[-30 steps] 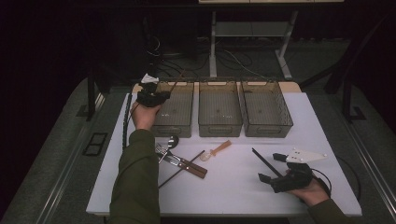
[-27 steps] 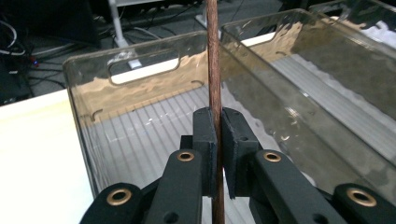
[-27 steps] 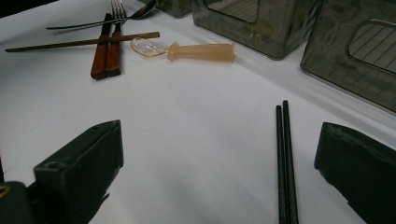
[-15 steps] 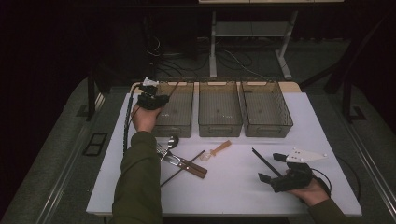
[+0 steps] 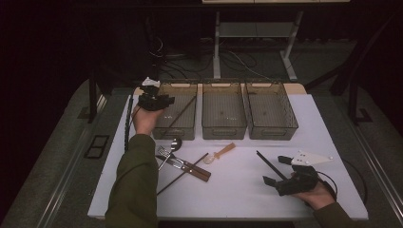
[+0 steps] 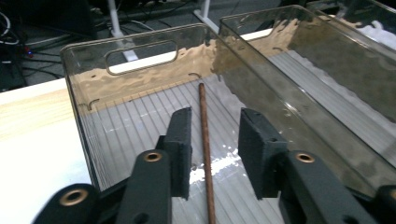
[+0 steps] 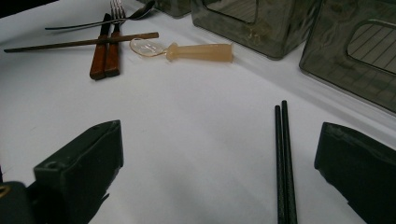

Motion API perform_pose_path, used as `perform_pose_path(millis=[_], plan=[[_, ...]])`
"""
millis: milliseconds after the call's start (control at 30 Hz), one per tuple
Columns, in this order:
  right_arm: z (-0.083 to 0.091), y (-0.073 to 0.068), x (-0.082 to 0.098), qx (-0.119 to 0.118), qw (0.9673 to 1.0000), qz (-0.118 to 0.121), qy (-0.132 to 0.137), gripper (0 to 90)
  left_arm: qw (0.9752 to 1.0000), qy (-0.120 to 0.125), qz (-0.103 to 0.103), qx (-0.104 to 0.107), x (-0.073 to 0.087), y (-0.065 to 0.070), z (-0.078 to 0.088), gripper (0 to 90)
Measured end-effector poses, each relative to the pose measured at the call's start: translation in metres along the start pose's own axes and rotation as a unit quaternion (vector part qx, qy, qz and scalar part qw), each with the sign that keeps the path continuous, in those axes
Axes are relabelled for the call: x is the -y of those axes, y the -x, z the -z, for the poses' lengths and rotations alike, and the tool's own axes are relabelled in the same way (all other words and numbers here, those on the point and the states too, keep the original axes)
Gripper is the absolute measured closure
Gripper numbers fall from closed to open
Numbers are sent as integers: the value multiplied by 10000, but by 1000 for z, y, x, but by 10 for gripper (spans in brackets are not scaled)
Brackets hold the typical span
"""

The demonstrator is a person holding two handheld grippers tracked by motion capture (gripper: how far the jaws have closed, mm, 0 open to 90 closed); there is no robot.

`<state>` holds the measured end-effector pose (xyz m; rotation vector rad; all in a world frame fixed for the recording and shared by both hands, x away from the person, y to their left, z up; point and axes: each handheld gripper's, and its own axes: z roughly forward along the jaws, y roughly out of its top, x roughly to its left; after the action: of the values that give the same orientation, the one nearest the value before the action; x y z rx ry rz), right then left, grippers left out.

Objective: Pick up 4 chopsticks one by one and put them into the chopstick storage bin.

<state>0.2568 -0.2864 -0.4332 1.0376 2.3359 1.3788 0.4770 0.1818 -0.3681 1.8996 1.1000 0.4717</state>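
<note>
My left gripper [image 5: 167, 100] [image 6: 214, 122] hovers over the left clear bin [image 5: 178, 135] [image 6: 140, 56]. Its jaws have just been opening and now stand apart. A brown chopstick [image 5: 183, 110] [image 6: 205, 140] lies loose on the bin floor under the gap, and the pads do not touch it. At the table's front right, my right gripper [image 5: 275, 170] [image 7: 219, 130] rests low and wide open. A pair of black chopsticks [image 5: 268, 164] [image 7: 284, 154] lies on the white table just ahead, near its right jaw.
Two more clear bins [image 5: 223, 126] [image 5: 272, 128] stand to the right of the left one. On the table lie a second brown chopstick [image 5: 183, 173] [image 7: 84, 43], a wooden-handled fork and knife [image 5: 187, 166] [image 7: 105, 51], a metal spoon [image 5: 175, 142] and a pale plastic spoon [image 5: 221, 153] [image 7: 196, 51].
The left hand has shifted only slightly over the left bin, where the brown chopstick now lies slanted on the floor. The right hand has not moved.
</note>
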Motion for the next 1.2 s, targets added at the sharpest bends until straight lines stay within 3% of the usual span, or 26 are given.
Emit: perform_pose_path(millis=[200, 367, 567, 767, 1200], plan=[[0, -1, 0, 1, 10000, 10, -11, 14, 9994, 88, -268, 205, -5, 11, 15, 556], [0, -1, 0, 1, 10000, 15, 4, 14, 9984, 195, -280, 444, -7, 20, 28, 507], [0, -1, 0, 1, 10000, 1, -1, 14, 9973, 116, -499, 526, -6, 31, 38, 462], [-1, -1, 0, 13, 10000, 2, -13, 14, 9952, 47, -652, 733, -1, 43, 44, 404], [-1, -1, 0, 32, 10000, -13, -17, 14, 9917, -49, -833, 977, 15, 66, 66, 296]])
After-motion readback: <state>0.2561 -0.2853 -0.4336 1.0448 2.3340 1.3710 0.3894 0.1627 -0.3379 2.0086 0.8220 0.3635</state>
